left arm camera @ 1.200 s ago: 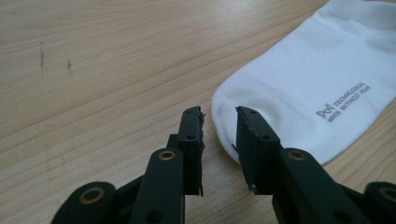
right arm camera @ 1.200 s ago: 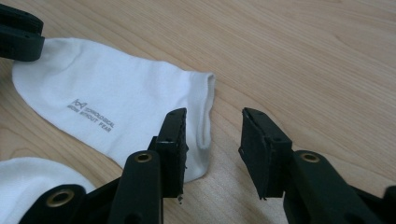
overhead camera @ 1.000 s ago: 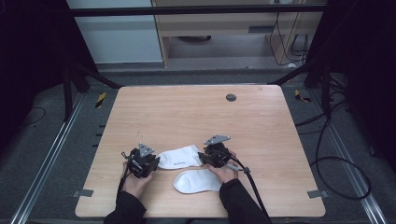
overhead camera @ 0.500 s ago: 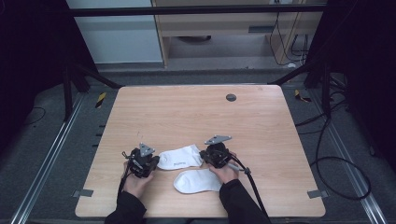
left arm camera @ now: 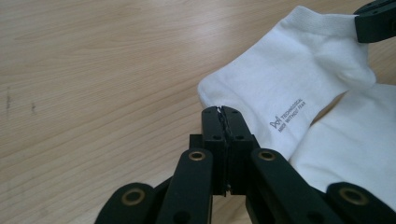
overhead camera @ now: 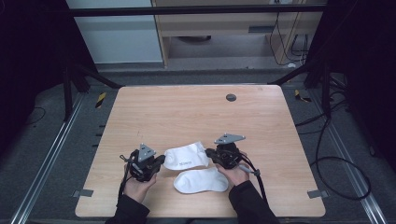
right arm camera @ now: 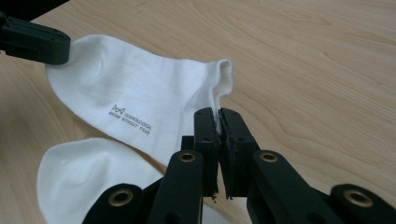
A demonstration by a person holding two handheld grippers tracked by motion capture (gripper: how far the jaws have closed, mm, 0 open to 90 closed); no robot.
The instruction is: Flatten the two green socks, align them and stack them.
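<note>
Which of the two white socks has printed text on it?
The white sock farther from the person, pinched at both ends by the grippers; the nearer white sock is blank.

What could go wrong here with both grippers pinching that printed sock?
1. The left gripper and right gripper each pinch only a thin edge of the printed sock, so the fabric could slip out if pulled.
2. The plain sock lies right against it, maybe partly under it, and may get dragged along.
3. Both socks sit near the table's front edge, so one could slide off.
</note>
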